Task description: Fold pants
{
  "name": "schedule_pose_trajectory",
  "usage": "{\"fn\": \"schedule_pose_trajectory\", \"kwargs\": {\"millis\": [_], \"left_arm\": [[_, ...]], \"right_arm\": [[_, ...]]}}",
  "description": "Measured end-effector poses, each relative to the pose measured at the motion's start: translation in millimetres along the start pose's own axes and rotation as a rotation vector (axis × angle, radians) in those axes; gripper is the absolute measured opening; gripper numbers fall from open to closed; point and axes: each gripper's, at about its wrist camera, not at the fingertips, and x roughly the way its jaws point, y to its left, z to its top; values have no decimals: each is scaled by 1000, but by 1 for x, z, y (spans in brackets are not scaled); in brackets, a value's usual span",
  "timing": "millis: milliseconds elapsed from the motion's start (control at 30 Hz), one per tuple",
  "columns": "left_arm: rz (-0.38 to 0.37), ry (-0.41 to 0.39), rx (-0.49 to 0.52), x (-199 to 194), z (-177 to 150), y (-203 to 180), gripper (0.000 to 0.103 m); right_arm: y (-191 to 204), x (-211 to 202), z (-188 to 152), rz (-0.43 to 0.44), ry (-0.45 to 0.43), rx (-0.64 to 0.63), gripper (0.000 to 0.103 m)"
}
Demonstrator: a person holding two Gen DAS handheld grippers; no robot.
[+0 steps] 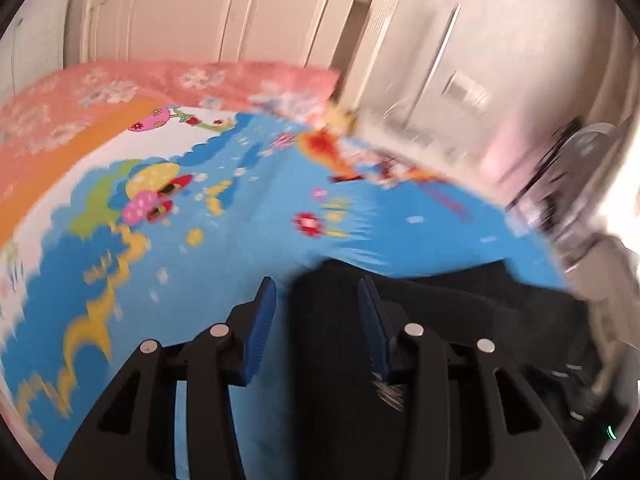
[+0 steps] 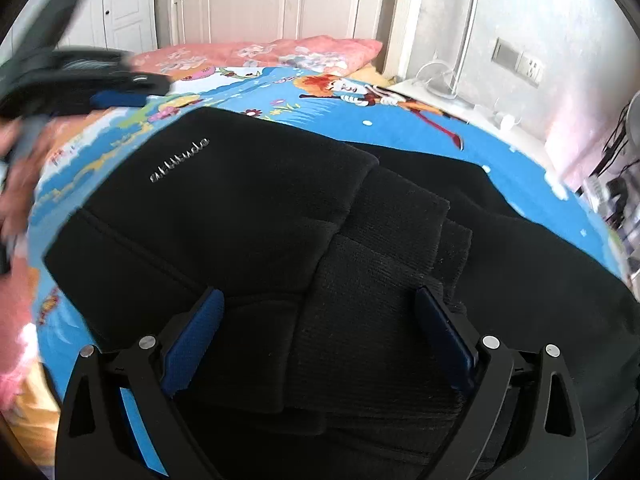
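The black pants (image 2: pixel 304 240) lie folded on the blue cartoon bedsheet (image 2: pixel 500 148), a small silver logo on the top layer and the ribbed cuffs stacked toward me. My right gripper (image 2: pixel 320 312) is open just above the pants, its blue pads (image 2: pixel 192 336) wide apart and empty. My left gripper (image 1: pixel 316 296) is open and empty over the left edge of the pants (image 1: pixel 440 320), in a blurred view. It also shows at the upper left of the right wrist view (image 2: pixel 100 88), raised above the bed.
A pink floral pillow (image 2: pixel 280 50) lies at the head of the bed against a white headboard (image 2: pixel 280 0). A white bedside table (image 2: pixel 460 100) with cables stands to the right. The sheet (image 1: pixel 160 240) lies left of the pants.
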Motion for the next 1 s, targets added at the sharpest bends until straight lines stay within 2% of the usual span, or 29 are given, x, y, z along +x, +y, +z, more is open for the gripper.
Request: {"fn": "schedule_pose_trajectory", "kwargs": {"millis": [33,67,133,167,233,333,400,467,600,700,800,900,967,1000], "left_arm": [[-1,-52,19,-19,-12,-6,42],[-4,-113,56,-38,-26,-15,47],[-12,-213,150,-71,-63,-40,56],[3,-237,209,-82,-83,-55,57],[26,-244,395,-87,-124,-93,57],[73,-241,650,-78,-175,-144,57],[90,-239,766,-69,-194,-169,58],[105,-264,859,-60,-205,-195,58],[145,-245,922,-33,-202,-218,64],[186,-187,979,-7,-200,-229,64],[220,-193,1028,5,-200,-235,62],[223,-167,988,10,-191,-235,27],[217,-174,975,10,-187,-237,17],[215,-180,970,8,-185,-237,16]], "right_arm": [[-7,-5,4,40,13,27,92],[-23,-15,10,108,5,89,92],[-55,-30,17,174,-31,214,92],[-75,-33,20,197,-37,291,96],[-115,-28,25,249,-5,450,96],[-136,-9,28,280,99,472,96],[-148,1,25,284,122,532,96],[-156,11,24,357,139,582,96],[-165,27,25,382,183,621,96],[-171,32,28,415,187,650,96],[-175,37,29,431,203,666,96],[-177,38,29,444,212,674,96],[-175,40,31,445,222,663,96],[-174,40,33,443,228,651,96]]}}
